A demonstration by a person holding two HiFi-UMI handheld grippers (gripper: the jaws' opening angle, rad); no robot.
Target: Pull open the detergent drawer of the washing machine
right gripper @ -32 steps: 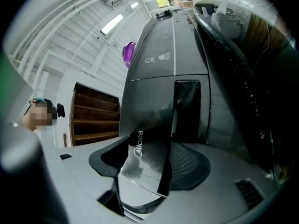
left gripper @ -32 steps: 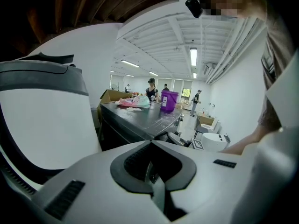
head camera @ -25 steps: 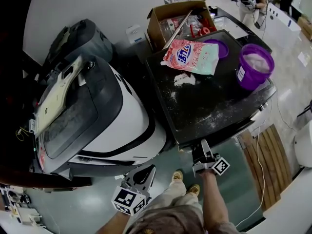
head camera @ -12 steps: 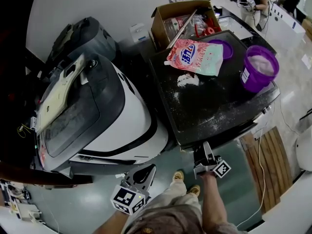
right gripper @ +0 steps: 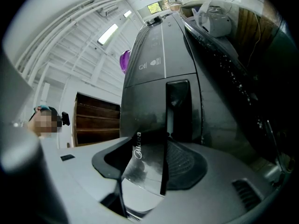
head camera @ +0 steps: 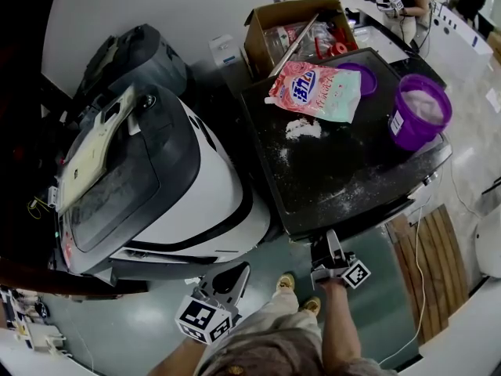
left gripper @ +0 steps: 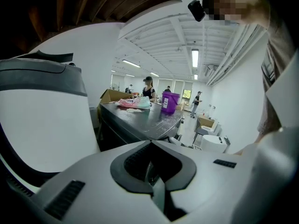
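The dark washing machine (head camera: pixel 344 171) stands at the middle right, its top dusted with powder. My right gripper (head camera: pixel 325 251) is at the machine's front upper edge. In the right gripper view the glossy detergent drawer front (right gripper: pixel 142 164), printed with a brand name, fills the gap of the right gripper (right gripper: pixel 156 144). Its jaws have just been closing and now grip that panel, whose edge lies against one pad (right gripper: pixel 184 160). My left gripper (head camera: pixel 229 282) hangs low between the two machines, jaws together and empty, seen again as the left gripper (left gripper: pixel 150 146).
A white and dark washer (head camera: pixel 156 186) stands to the left. On the dark machine lie a pink detergent bag (head camera: pixel 317 84), spilled powder (head camera: pixel 301 128), a purple lid (head camera: pixel 362 77) and a purple bucket (head camera: pixel 419 116). A cardboard box (head camera: pixel 297 30) sits behind. Wooden slats (head camera: pixel 430 249) lie at right.
The head view has shifted slightly. Both grippers stay where they were.
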